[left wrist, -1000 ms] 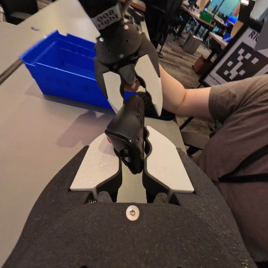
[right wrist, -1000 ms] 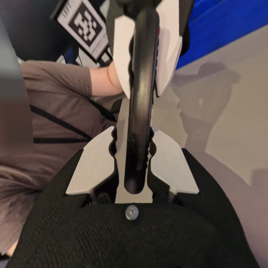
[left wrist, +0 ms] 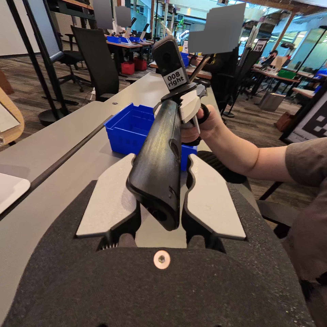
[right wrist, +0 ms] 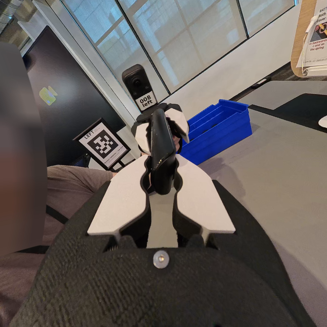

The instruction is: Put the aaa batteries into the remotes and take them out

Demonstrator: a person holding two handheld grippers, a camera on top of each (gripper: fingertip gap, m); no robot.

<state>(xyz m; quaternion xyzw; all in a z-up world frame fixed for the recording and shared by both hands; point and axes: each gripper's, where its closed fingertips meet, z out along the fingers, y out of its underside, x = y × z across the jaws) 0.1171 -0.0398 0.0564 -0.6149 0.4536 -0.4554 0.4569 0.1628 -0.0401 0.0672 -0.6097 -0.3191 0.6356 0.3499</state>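
Both grippers clamp one black remote lifted above the grey table: the left gripper pinches its near end, the right gripper the other. A blue bin sits on the table behind; office chairs and desks fill the room.

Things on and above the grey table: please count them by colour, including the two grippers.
Black: 1, the remote, held in the air by both grippers.
Blue: 1, the bin standing on the table.
Black and white: 2, the left gripper and the right gripper.
Total: 4.
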